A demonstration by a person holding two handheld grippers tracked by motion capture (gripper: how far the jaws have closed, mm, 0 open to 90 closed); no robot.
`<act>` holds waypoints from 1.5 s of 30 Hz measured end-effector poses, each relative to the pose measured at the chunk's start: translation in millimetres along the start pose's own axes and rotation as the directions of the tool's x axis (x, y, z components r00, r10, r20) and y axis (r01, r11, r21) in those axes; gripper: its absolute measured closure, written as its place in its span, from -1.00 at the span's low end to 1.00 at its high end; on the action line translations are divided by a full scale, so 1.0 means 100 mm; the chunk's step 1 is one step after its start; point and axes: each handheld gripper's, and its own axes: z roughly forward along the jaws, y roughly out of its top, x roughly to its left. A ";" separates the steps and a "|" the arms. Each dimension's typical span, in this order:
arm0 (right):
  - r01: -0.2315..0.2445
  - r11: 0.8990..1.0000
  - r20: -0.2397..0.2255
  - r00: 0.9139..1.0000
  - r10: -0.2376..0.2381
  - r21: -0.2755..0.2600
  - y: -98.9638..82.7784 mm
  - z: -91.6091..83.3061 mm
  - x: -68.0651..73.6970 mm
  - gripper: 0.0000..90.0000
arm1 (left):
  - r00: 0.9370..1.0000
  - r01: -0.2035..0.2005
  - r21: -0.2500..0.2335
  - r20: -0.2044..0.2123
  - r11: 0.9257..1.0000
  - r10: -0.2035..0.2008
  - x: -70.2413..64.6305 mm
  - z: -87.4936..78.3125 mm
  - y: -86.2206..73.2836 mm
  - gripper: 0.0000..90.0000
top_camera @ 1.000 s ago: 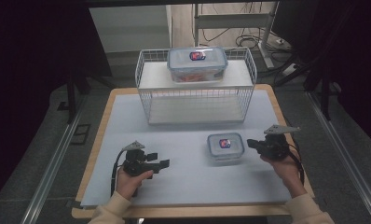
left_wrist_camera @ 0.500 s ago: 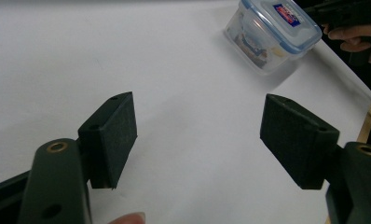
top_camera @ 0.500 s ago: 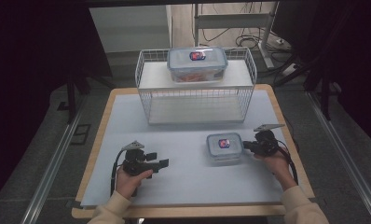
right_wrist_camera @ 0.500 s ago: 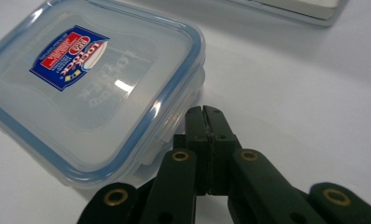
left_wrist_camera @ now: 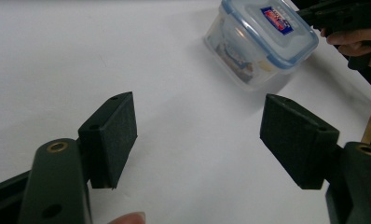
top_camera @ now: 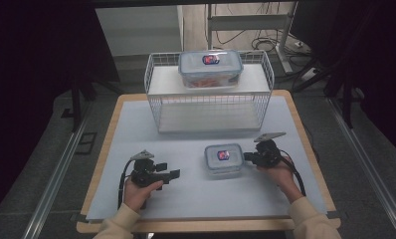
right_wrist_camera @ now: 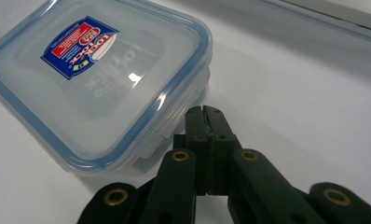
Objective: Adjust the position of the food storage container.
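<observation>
The right gripper (right_wrist_camera: 207,114) has its jaws pressed flat together, nothing between them, and the tips sit right at the side of the small box (right_wrist_camera: 97,84), down by the edge under its blue-rimmed lid. From that gripper's view the box is just ahead and to the left of the closed tips, so close it looks like touching, though it's hard to be sure. The box has a clear lid with a red and blue sticker and stands flat on the pale mat (top_camera: 196,189).

In the high view the small box (top_camera: 223,159) sits between the two grippers, right next to the right gripper (top_camera: 247,157) and a fair bit away from the left gripper (top_camera: 172,173).

The left gripper (left_wrist_camera: 200,137) has its jaws wide apart with only bare mat between them. From its view the small box (left_wrist_camera: 260,42) is well ahead of the jaws, off toward the right one, with the right hand (left_wrist_camera: 353,39) just past it.

Further back, far beyond both sets of jaws, there's a white wire rack (top_camera: 208,102) with a bigger box (top_camera: 211,67) sitting on its top shelf.
</observation>
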 end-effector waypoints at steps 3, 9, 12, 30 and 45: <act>0.010 1.000 -0.016 1.000 -0.010 -0.001 0.03 0.04 0.08 1.00 | 1.000 0.003 0.000 -0.001 1.000 -0.003 0.01 0.00 0.00 -0.40; 0.037 0.999 -0.045 0.998 -0.037 0.007 0.06 0.10 0.20 1.00 | 1.000 0.003 0.004 -0.002 1.000 -0.003 0.02 0.00 0.00 -0.40; 0.050 0.999 -0.048 0.998 -0.049 0.011 0.07 0.12 0.23 1.00 | 1.000 0.002 0.005 -0.002 1.000 -0.002 0.02 0.00 0.00 -0.40; -0.028 0.998 -0.073 0.997 0.024 -0.057 -0.06 -0.19 0.16 1.00 | 1.000 0.003 -0.006 -0.012 1.000 -0.003 0.02 -0.03 0.00 -0.40; -0.134 0.986 -0.160 0.980 0.117 -0.098 -0.20 -0.35 0.08 0.12 | 1.000 0.029 -0.026 0.012 0.999 -0.029 0.00 -0.06 0.07 -0.39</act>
